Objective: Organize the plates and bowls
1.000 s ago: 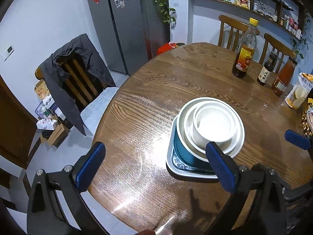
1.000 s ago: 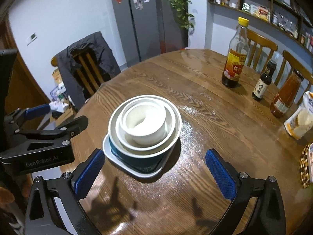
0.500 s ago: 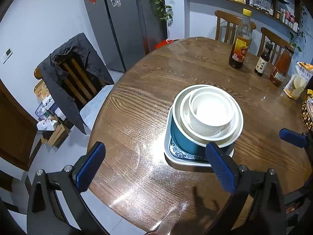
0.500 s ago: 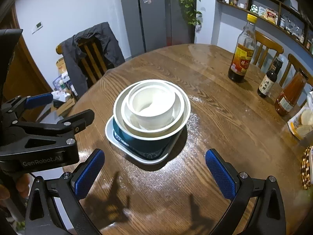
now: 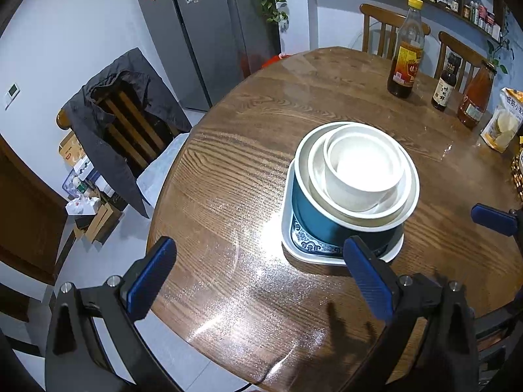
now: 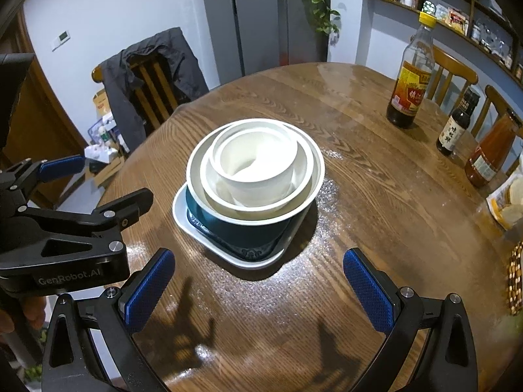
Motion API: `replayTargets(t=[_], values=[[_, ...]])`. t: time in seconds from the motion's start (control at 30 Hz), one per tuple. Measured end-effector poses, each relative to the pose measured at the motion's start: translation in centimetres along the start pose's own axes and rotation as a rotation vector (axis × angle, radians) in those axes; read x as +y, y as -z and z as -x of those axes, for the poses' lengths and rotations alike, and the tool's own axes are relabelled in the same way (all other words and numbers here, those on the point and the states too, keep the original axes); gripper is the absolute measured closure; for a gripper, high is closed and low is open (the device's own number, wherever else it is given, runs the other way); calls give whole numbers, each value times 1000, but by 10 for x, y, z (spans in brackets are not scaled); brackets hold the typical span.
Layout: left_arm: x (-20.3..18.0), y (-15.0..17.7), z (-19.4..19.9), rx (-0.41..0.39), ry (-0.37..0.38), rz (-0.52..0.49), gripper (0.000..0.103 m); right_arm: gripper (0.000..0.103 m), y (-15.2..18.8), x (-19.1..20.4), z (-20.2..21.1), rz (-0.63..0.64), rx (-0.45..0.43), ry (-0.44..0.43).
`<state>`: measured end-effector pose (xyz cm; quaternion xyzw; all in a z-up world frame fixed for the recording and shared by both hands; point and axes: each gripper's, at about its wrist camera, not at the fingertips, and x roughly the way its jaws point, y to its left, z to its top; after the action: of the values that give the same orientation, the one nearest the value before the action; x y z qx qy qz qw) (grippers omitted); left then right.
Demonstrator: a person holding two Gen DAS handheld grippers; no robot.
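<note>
On bench, centre: nested stack, small white bowl (image 6: pixel 256 166) inside a wider white bowl (image 6: pixel 304 166), inside a teal bowl (image 6: pixel 242 227), all on a square plate (image 6: pixel 202 236).
Reason for placement: I judge largest-lowest nesting keeps it compact and steady.
My left gripper (image 5: pixel 258 277): fingers apart, empty, hovering near the bench edge beside the plate.
My right gripper (image 6: pixel 258 281): fingers apart, empty, hovering short of the stack.
Surroundings: bottles (image 6: pixel 410 94) well apart.

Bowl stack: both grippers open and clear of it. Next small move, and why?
Probably none beyond backing off: the white bowls sit nested in the blue bowl on the square plate, and the left gripper and right gripper are open, holding nothing.
</note>
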<state>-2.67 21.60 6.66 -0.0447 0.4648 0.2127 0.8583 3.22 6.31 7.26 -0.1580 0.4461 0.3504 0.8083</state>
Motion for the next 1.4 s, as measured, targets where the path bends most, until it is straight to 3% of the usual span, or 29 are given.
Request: replayTargets(t=[1.4], values=[[-6,-5,-18,25,19,-18,1,1,-6,-1,-12,18,25,7]])
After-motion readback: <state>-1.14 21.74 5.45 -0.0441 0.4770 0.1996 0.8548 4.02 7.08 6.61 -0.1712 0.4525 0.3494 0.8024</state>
